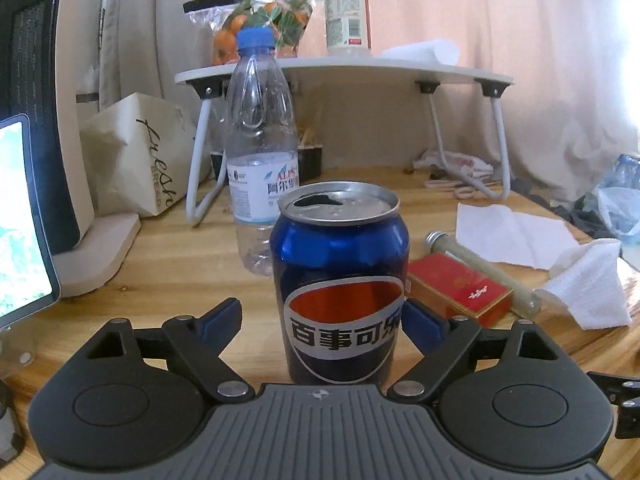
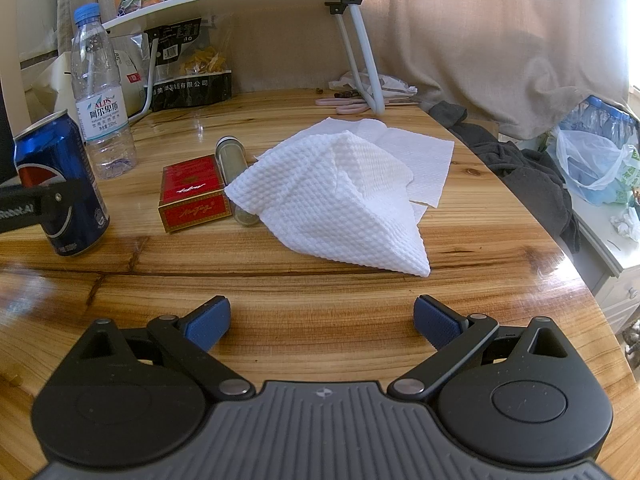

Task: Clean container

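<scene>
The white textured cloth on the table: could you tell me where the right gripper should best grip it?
Probably the raised fold of the white textured cloth: it peaks above the table, so the open right gripper could come from above and pinch it.

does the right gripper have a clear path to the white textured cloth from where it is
Probably yes. The right gripper is open and faces the white cloth across bare wooden table; nothing lies between them. The red box sits off to the cloth's left side.

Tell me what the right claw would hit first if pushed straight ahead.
Probably the white textured cloth. The open right claw faces bare wooden table first, then the cloth's near corner; depth is hard to judge.
</scene>
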### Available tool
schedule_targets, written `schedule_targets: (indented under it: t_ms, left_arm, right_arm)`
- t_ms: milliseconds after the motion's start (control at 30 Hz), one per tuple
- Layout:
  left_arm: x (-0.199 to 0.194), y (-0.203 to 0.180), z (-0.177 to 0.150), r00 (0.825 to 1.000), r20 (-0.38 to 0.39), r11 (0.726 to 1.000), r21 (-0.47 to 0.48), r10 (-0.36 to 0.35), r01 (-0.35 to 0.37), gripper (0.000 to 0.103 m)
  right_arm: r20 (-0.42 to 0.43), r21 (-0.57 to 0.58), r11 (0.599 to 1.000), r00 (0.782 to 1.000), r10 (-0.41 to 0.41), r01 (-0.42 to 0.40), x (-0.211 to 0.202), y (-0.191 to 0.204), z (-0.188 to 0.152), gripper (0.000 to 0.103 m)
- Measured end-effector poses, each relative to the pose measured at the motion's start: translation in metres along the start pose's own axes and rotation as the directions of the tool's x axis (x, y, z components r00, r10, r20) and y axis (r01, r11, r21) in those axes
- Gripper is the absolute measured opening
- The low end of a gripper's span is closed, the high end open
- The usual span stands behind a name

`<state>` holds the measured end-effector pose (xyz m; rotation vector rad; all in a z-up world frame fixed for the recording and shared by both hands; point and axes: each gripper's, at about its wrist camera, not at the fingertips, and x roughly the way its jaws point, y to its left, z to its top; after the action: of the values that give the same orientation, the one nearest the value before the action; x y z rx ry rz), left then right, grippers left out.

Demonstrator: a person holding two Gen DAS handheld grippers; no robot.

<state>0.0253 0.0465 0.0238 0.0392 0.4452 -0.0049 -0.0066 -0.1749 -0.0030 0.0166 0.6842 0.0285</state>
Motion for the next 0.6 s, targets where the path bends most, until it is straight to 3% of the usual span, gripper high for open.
schedule_targets:
  t_ms: [33,67,100,167,500,600]
  left_arm:
    - [0.001,-0.001,0.001,1.000,-0.006,1.000,0.014,0.002,-0.002,0.086]
    - [0.002,-0.002,0.002,1.000,-0.012,1.000,0.028,0.005,-0.005,0.073]
    - [0.003,-0.003,0.004,1.000,-0.019,0.999,0.037,0.007,-0.006,0.067]
    - [0.010,0.003,0.007,0.999,-0.034,1.000,0.027,0.012,-0.011,0.067]
    - [0.031,0.074,0.009,0.982,-0.030,0.981,-0.058,0.184,-0.186,0.067]
    - [0.034,0.081,0.011,0.981,-0.032,0.979,-0.073,0.190,-0.192,0.067]
  right_arm:
    - [0.000,0.000,1.000,1.000,0.000,0.000,0.000,0.000,0.000,0.103]
    - [0.000,0.000,1.000,1.000,0.000,0.000,0.000,0.000,0.000,0.103]
    - [0.000,0.000,1.000,1.000,0.000,0.000,0.000,0.000,0.000,0.103]
    - [0.000,0.000,1.000,1.000,0.000,0.000,0.000,0.000,0.000,0.103]
    - [0.000,-0.001,1.000,1.000,0.000,0.000,0.000,0.000,0.000,0.103]
    - [0.000,-0.001,1.000,1.000,0.000,0.000,0.000,0.001,0.000,0.103]
